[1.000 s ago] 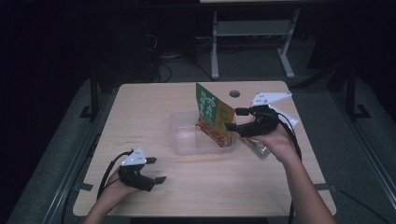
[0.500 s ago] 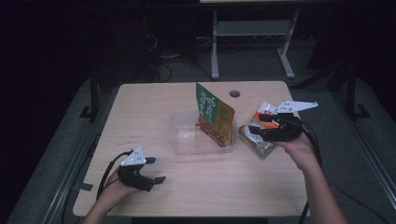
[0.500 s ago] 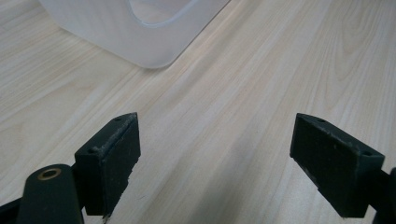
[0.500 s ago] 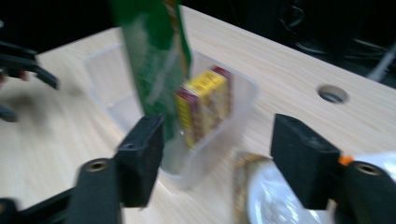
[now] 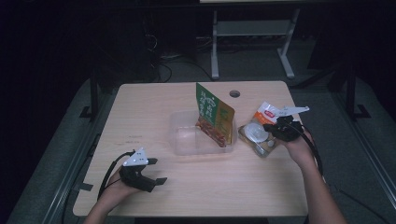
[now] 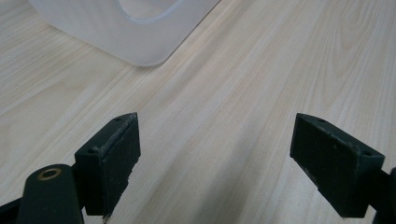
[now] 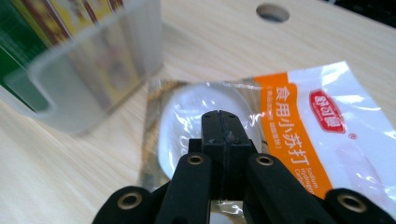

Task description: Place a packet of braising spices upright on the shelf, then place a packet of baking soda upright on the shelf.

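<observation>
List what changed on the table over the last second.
The right gripper left the green packet standing in the clear tub, swung right and down to the plastic pouches beside the tub, and its jaws have just closed; they meet over the pouches, and no grip on them is visible. The left gripper, open, the tub and the packet kept their places.

the left hand (image 5: 122, 184) rests low at the near left, its forearm coming in from the bottom edge. the left gripper (image 5: 148, 175) lies level and points to the right, with its cable looping behind the wrist. its jaws stand wide apart with nothing between them, as the left gripper view shows. the right forearm reaches up from the bottom right, and the right hand (image 5: 295, 145) holds the right gripper (image 5: 267, 127) pointing to the left. its jaws have just been closing and now meet pad to pad (image 7: 223, 135), nothing gripped between them.
</observation>
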### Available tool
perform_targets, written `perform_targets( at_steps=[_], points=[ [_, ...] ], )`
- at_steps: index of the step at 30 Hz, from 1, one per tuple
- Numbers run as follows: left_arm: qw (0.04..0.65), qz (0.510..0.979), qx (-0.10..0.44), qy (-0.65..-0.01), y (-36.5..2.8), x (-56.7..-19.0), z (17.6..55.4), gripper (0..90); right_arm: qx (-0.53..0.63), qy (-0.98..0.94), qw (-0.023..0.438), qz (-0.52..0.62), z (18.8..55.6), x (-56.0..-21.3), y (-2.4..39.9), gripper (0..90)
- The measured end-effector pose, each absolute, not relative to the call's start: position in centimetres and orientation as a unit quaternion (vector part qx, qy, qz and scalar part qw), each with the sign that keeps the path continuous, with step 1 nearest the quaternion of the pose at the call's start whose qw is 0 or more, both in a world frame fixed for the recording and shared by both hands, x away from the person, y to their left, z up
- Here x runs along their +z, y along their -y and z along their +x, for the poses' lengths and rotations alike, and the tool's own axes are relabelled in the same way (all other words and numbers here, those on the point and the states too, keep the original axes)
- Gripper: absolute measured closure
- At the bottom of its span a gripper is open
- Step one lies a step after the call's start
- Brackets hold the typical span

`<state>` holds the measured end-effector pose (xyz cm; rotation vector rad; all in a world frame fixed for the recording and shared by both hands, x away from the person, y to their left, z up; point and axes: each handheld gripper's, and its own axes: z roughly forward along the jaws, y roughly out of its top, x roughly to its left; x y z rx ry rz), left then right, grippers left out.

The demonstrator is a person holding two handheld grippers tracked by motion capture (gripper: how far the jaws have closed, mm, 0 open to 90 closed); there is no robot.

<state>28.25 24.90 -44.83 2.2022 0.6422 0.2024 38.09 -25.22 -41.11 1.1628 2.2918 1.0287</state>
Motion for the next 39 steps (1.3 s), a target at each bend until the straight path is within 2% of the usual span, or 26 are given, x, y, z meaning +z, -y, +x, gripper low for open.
perform_targets(
  at_steps=[12,21,28,39],
  points=[
    [0.403,0.876,0.076,-0.253,-24.8,-45.0,28.2,15.6,0.276,-0.857,0.201,0.386,39.9,-44.5,22.5,90.0],
    [0.402,0.877,0.076,-0.252,-24.6,-45.1,28.1,15.6,0.254,-0.869,0.197,0.376,39.8,-44.5,22.3,90.0],
    [0.403,0.877,0.078,-0.251,-24.8,-45.0,28.1,15.6,0.244,-0.879,0.183,0.366,38.8,-44.3,22.5,90.0],
    [0.399,0.879,0.078,-0.247,-24.6,-44.9,28.0,15.6,0.24,-0.898,0.162,0.332,34.8,-44.0,22.8,90.0]
  ],
)
